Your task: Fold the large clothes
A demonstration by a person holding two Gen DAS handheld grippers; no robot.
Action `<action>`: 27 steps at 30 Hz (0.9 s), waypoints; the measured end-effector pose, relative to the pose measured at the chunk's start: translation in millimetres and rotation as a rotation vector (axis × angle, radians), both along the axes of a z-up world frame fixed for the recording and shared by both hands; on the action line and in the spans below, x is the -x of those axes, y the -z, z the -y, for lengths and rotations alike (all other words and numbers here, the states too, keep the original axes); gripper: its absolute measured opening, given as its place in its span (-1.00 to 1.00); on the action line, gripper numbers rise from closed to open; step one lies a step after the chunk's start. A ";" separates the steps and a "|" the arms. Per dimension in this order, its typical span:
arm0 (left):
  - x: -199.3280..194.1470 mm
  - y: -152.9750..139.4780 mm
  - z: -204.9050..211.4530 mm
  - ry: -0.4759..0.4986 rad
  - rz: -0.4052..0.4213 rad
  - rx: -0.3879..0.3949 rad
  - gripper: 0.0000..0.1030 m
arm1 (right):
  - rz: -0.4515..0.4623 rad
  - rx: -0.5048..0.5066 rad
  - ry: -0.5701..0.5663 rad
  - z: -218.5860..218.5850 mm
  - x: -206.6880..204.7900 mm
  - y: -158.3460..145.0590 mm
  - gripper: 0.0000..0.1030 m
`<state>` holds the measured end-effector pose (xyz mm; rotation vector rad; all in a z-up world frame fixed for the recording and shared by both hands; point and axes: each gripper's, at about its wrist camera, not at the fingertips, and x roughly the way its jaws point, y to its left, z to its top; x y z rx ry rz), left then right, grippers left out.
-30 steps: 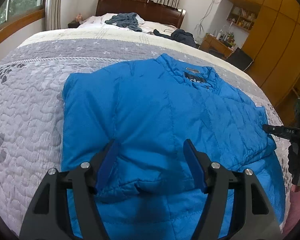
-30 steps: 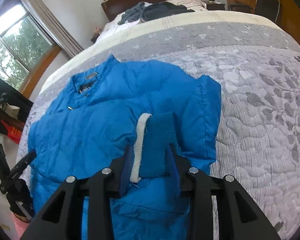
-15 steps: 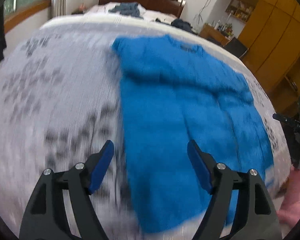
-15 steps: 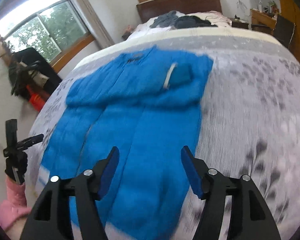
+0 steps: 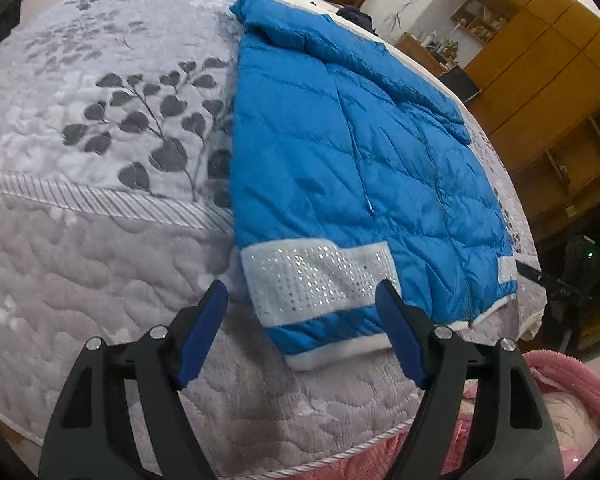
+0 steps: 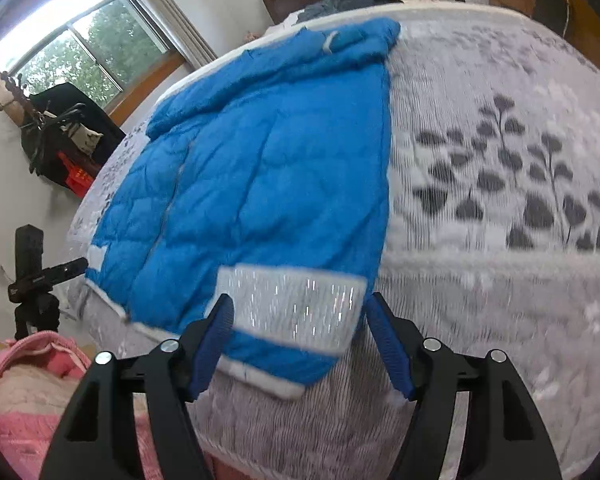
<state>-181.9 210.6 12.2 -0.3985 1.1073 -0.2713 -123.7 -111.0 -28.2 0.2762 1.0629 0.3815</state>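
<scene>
My left gripper is spread wide and empty over the near hem of the blue jacket; my right gripper gapes the same, holding nothing, at the hem's white sparkly band. The jacket lies flat on the grey quilt, collar far.

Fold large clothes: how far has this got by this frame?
Done: both sleeves of the blue jacket lie folded across its chest, one cuff showing. In hand: nothing; left claw and right claw hover open at the sequinned hem band. Left: folding the hem up towards the collar.
</scene>
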 end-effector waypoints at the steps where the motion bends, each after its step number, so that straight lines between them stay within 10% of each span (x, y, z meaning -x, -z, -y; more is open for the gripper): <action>1: 0.2 2.2 0.8 -0.001 -0.003 0.003 0.47 | -0.009 -0.005 0.000 0.1 2.1 3.4 0.35; 9: 2.8 3.8 9.8 0.024 0.003 0.027 0.23 | -0.033 -0.020 -0.028 -10.7 4.1 14.3 0.03; 16: 4.3 6.2 6.6 -0.007 0.008 0.074 -0.53 | 0.005 -0.034 -0.037 -12.0 4.3 4.7 -0.64; 27: -8.3 -46.9 0.4 0.008 0.157 0.206 -0.78 | 0.151 -0.150 -0.074 -2.4 -8.3 -59.3 -0.77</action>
